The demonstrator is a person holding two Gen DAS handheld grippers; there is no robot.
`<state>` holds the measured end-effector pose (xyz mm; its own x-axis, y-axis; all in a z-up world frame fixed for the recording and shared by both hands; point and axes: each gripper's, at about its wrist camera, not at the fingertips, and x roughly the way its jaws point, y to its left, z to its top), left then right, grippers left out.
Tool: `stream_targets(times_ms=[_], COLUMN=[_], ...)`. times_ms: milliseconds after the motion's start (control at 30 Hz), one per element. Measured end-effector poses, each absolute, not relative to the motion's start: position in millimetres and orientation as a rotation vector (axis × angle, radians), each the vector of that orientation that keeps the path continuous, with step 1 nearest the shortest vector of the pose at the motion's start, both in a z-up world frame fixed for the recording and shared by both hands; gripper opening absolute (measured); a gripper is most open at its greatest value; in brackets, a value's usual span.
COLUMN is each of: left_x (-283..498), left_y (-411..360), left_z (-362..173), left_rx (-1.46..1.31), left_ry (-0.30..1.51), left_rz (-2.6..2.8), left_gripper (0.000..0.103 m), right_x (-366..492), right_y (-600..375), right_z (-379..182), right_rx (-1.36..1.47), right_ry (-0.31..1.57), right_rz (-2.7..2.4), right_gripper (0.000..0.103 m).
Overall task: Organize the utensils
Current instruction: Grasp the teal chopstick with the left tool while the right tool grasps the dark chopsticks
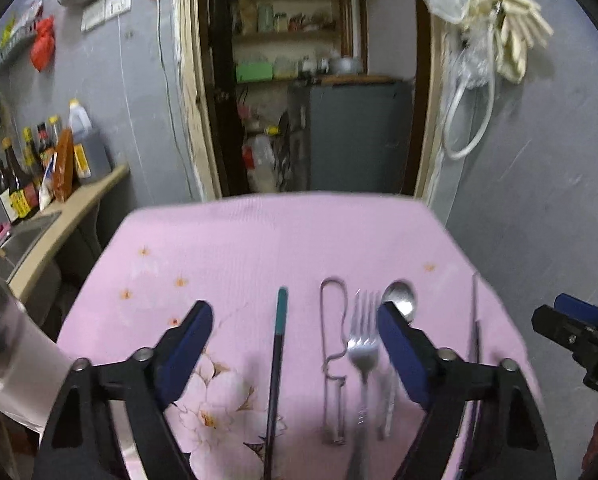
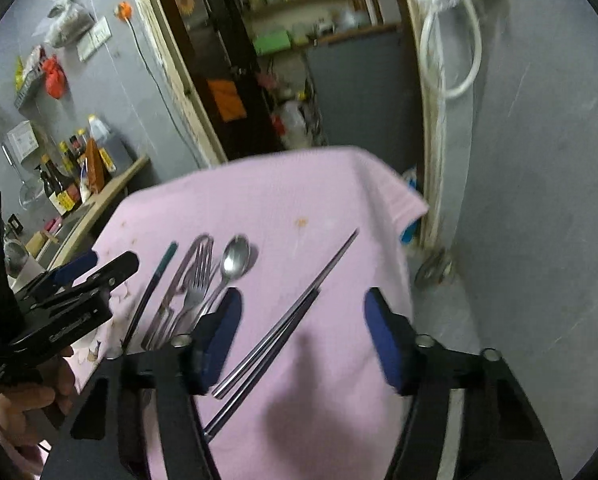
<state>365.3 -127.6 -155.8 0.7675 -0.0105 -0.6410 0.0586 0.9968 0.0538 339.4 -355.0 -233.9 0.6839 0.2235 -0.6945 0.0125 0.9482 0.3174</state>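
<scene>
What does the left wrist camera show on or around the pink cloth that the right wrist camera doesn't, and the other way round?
Only the left wrist view: a white cup at the cloth's left edge, and pale gloves hanging on the wall.

Only the right wrist view: the hand holding the left gripper, and the steel chopsticks seen whole between the open right gripper.

Both: pink cloth, teal-tipped stick, wire tool, fork, spoon, sauce bottles.
</scene>
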Motion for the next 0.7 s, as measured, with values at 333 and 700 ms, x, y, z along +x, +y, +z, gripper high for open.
stream_targets(times_ms=[333,700], left_x=[397,415], left_y=[-115,-114], left_z=[-192,-206], left_rx=[0.072,0.063], left_ry=[0.875,0.945], left_rz=[0.002,-0.009], left_gripper=[0.052,0.041], right_x=[349,337], right_y=[-323,-297], right_z=[-276,-269], right_rx=[0.338,0.236], right_ry=[0.962,1.032], right_rz=[0.075,-0.02], right_gripper=[0.018,0.016])
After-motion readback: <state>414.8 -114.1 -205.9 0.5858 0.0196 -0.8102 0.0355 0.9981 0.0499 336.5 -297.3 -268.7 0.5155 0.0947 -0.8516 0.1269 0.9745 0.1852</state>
